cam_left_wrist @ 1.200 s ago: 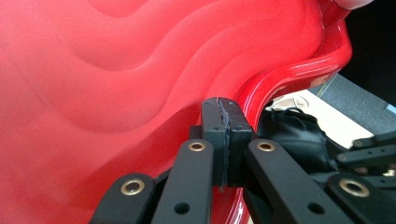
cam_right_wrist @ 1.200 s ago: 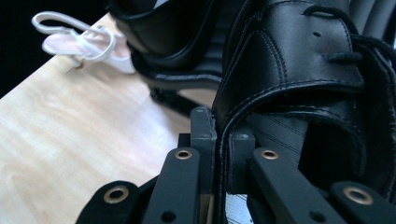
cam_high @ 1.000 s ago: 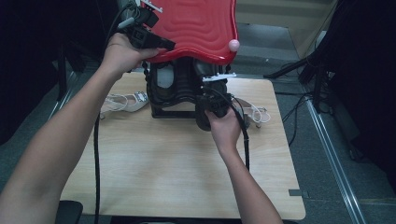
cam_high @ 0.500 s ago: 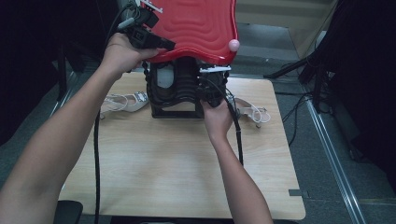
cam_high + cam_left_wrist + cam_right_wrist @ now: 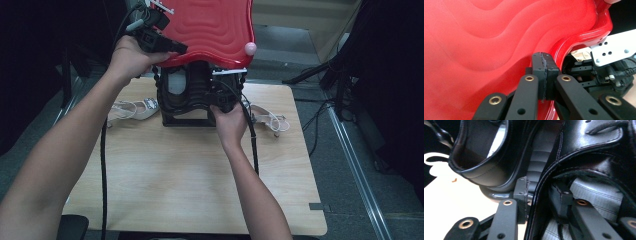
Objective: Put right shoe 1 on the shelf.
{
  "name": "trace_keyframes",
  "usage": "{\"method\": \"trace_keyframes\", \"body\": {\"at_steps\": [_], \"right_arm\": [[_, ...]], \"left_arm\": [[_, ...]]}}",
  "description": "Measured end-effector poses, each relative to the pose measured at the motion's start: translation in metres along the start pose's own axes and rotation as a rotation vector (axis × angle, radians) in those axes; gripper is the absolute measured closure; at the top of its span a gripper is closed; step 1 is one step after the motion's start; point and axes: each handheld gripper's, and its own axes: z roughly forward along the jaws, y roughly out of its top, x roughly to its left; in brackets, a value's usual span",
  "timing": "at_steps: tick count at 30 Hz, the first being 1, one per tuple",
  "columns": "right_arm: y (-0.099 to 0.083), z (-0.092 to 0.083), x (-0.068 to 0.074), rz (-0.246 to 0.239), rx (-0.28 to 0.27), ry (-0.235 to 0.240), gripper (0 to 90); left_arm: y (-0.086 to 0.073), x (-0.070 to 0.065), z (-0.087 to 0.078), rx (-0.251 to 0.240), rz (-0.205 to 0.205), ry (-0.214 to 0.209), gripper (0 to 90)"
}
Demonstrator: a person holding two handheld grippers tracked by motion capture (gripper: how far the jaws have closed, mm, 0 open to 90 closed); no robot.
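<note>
While my left gripper (image 5: 170, 46) clamps the glossy red wavy lid's (image 5: 210, 25) rim, holding it up, packing is unfinished.
My right gripper (image 5: 541, 192), jaws just opening, straddles the black leather shoe's (image 5: 579, 157) wall; pale strappy sandals (image 5: 131, 108) wait outside.

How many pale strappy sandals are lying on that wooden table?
2. One pale strappy sandal lies left of the black box-like case, the other pale sandal lies right of it, past the person's wrist. More may be hidden behind the case.

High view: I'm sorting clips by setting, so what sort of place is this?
Probably a workshop or lab recording station, not a home: a bare wooden table stands on grey floor, cables trail beside it, and dark stands surround it.
</note>
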Motion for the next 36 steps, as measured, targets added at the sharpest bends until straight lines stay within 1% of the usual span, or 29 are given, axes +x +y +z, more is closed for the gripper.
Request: {"method": "trace_keyframes", "body": {"at_steps": [4, 7, 8, 9, 10, 11, 13, 14, 17, 18, 19, 20, 21, 23, 25, 26, 27, 28, 31, 34, 36], "right_arm": [[0.001, -0.007, 0.005, -0.016, -0.012, 0.012, 67.2], [0.0, -0.014, 0.005, -0.004, 0.018, 0.04, 65.6], [-0.001, -0.016, 0.005, -0.006, 0.019, 0.04, 66.2], [-0.005, -0.021, 0.006, -0.015, -0.007, 0.043, 68.6], [-0.007, -0.023, 0.007, -0.017, -0.014, 0.045, 68.3], [-0.008, -0.025, 0.008, -0.024, -0.012, 0.042, 68.5], [-0.01, -0.028, 0.011, -0.049, 0.003, 0.031, 68.5], [-0.011, -0.031, 0.013, -0.058, -0.003, 0.023, 68.4], [-0.013, -0.043, 0.014, -0.058, -0.037, 0.045, 68.1], [-0.013, -0.046, 0.014, -0.061, -0.041, 0.052, 68.5], [-0.013, -0.05, 0.015, -0.063, -0.042, 0.06, 69.3], [-0.014, -0.055, 0.017, -0.069, -0.047, 0.067, 73.3], [-0.015, -0.058, 0.018, -0.07, -0.04, 0.078, 74.8], [-0.019, -0.064, 0.021, -0.095, -0.024, 0.091, 79.6], [-0.025, -0.068, 0.024, -0.104, -0.021, 0.113, 83.8], [-0.028, -0.07, 0.024, -0.109, -0.016, 0.121, 88.1], [-0.032, -0.071, 0.025, -0.111, -0.009, 0.134, 89.6], [-0.037, -0.072, 0.025, -0.122, -0.001, 0.138, 90.0], [-0.049, -0.071, 0.025, -0.132, 0.024, 0.147, 90.0], [-0.063, -0.072, 0.02, -0.138, 0.037, 0.156, 90.0], [-0.069, -0.071, 0.016, -0.143, 0.042, 0.152, 90.0]], "left_arm": [[0.0, 0.0, 0.0, 0.001, 0.003, 0.001, 90.0], [0.0, 0.0, 0.0, 0.003, 0.004, 0.0, 90.0], [-0.001, 0.0, 0.0, -0.002, 0.003, 0.003, 90.0], [-0.001, 0.0, 0.0, -0.005, 0.001, 0.002, 90.0], [0.0, 0.0, 0.0, -0.004, 0.001, 0.003, 90.0], [0.0, 0.0, 0.001, -0.008, -0.007, 0.003, 90.0], [0.0, 0.0, 0.001, -0.005, -0.01, 0.002, 90.0], [0.0, 0.0, 0.001, -0.005, -0.01, 0.001, 90.0], [0.0, 0.0, 0.0, -0.007, -0.009, 0.001, 90.0], [0.0, 0.0, 0.001, -0.007, -0.01, 0.001, 90.0], [0.0, 0.0, 0.001, -0.007, -0.01, 0.001, 90.0], [0.0, 0.0, 0.001, -0.007, -0.01, 0.001, 90.0], [0.0, 0.0, 0.001, -0.007, -0.01, 0.0, 90.0], [0.0, 0.001, 0.0, -0.004, -0.008, -0.001, 90.0], [0.0, 0.0, 0.0, -0.001, -0.011, -0.001, 90.0], [0.0, 0.001, 0.0, 0.0, -0.012, -0.003, 90.0], [0.0, 0.001, 0.0, 0.0, -0.015, -0.003, 90.0], [0.0, 0.001, 0.0, 0.0, -0.013, -0.004, 90.0], [0.0, 0.001, 0.0, -0.002, -0.014, -0.004, 90.0], [0.0, 0.001, 0.001, -0.007, -0.016, -0.003, 90.0], [-0.001, 0.001, 0.0, -0.007, -0.016, -0.002, 90.0]]}}
